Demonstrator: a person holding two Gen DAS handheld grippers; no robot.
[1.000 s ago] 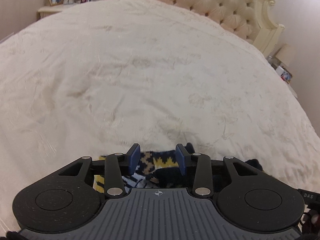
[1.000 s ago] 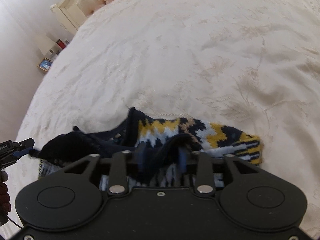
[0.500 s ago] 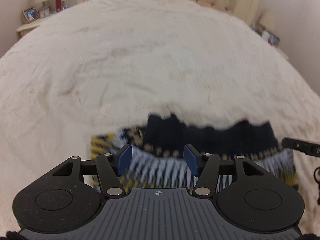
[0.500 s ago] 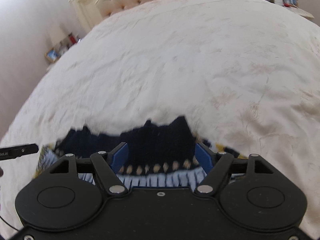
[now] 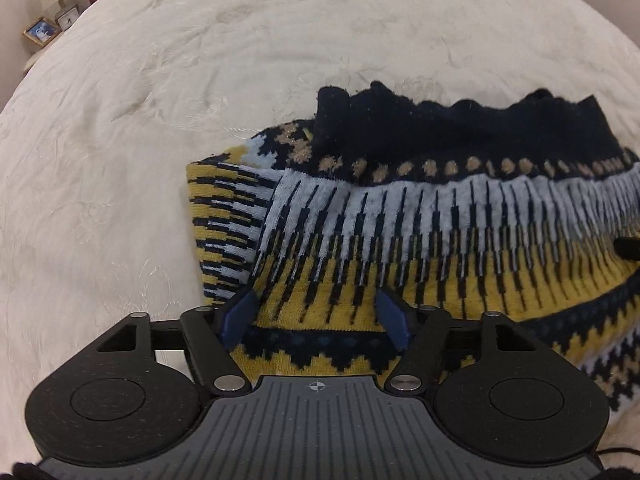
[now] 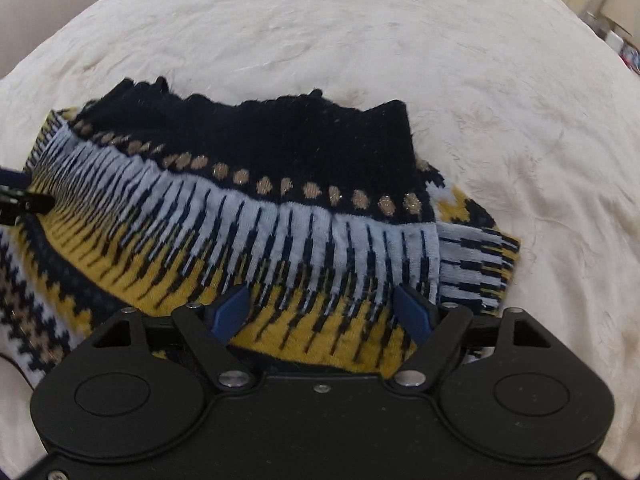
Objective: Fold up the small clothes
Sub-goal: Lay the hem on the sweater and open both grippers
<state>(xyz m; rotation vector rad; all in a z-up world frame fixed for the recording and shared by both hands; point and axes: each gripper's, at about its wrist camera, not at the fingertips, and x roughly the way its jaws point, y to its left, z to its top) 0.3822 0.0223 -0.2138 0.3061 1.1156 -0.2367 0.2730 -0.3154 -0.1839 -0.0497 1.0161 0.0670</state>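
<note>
A small knitted sweater (image 5: pixel 420 216) in navy, yellow, pale blue and tan lies folded on the cream bedspread (image 5: pixel 160 100). It also shows in the right wrist view (image 6: pixel 280 208), navy hem at the far side. My left gripper (image 5: pixel 316 316) is open and empty, its blue fingers spread just above the sweater's left part. My right gripper (image 6: pixel 324 312) is open and empty above the sweater's right part. A folded sleeve (image 6: pixel 476 264) sticks out at the right edge. Each gripper's tip shows at the edge of the other's view (image 6: pixel 24 200).
The bedspread (image 6: pixel 400 40) stretches wide beyond the sweater. A nightstand with a photo frame (image 5: pixel 42 32) and small items stands at the far left. More clutter sits past the bed's far right edge (image 6: pixel 612 32).
Both grippers opened and let go of the sweater. They tilted down and moved in over it. The navy hem part now lies folded flat over the patterned body.
</note>
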